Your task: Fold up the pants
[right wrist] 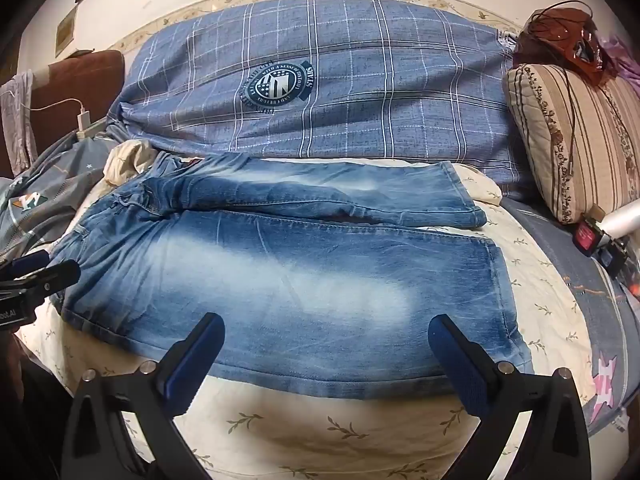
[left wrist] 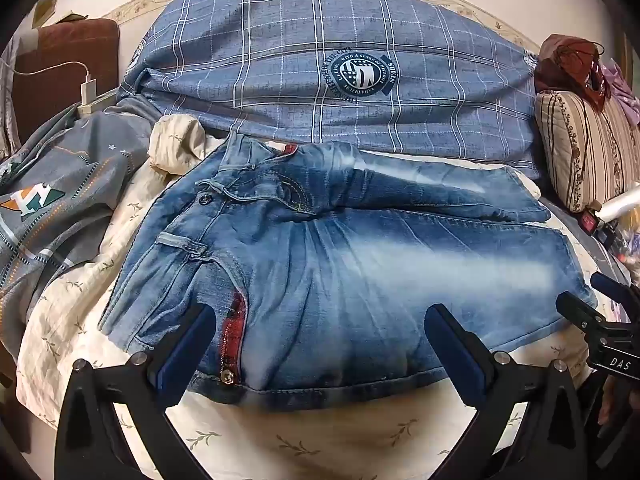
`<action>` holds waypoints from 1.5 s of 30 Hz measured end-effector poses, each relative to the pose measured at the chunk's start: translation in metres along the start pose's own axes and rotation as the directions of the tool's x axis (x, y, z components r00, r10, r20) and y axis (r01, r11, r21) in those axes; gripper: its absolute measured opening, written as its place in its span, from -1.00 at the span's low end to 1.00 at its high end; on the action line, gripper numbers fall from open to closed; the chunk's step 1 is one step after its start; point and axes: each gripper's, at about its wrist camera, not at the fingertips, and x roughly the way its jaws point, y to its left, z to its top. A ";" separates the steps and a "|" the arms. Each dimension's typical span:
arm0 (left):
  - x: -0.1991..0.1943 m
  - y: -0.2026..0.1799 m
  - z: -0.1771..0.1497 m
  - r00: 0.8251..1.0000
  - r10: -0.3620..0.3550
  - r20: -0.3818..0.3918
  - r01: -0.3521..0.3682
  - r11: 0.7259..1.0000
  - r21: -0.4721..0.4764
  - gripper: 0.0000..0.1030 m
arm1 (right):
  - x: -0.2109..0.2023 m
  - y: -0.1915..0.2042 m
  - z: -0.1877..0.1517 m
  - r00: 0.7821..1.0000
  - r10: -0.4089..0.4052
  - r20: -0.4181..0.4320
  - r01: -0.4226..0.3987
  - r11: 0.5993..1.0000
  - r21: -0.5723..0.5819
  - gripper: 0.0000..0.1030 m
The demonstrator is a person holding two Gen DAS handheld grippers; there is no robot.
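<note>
The jeans (left wrist: pixel 320 264) lie spread flat on the bed (left wrist: pixel 304 436), legs apart, unfolded — both grippers, left (left wrist: pixel 320 344) and right (right wrist: pixel 326 354), hover with jaws wide apart, so gripping the near edge likely comes next.

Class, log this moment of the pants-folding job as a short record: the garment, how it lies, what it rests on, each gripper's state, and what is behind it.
garment: blue jeans
lie: spread flat, legs side by side, waistband to the left, hems to the right
surface: cream leaf-print sheet
left gripper: jaws open, over the waist end, holding nothing
right gripper: jaws open, over the near leg, holding nothing
behind: blue checked quilt; striped pillow at right
</note>
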 end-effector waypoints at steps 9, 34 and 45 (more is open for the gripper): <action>0.001 -0.001 0.000 1.000 -0.001 0.000 0.001 1.000 0.000 1.00 | 0.000 0.001 0.001 1.000 -0.001 -0.002 0.001 1.000 0.000 1.00; 0.002 -0.002 -0.002 1.000 -0.005 -0.011 0.005 1.000 0.003 1.00 | 0.002 -0.001 0.001 1.000 -0.003 -0.003 0.003 1.000 0.009 1.00; 0.002 -0.001 -0.002 1.000 -0.009 -0.015 0.009 1.000 -0.004 1.00 | 0.001 0.001 -0.001 1.000 -0.006 -0.010 0.006 1.000 0.005 1.00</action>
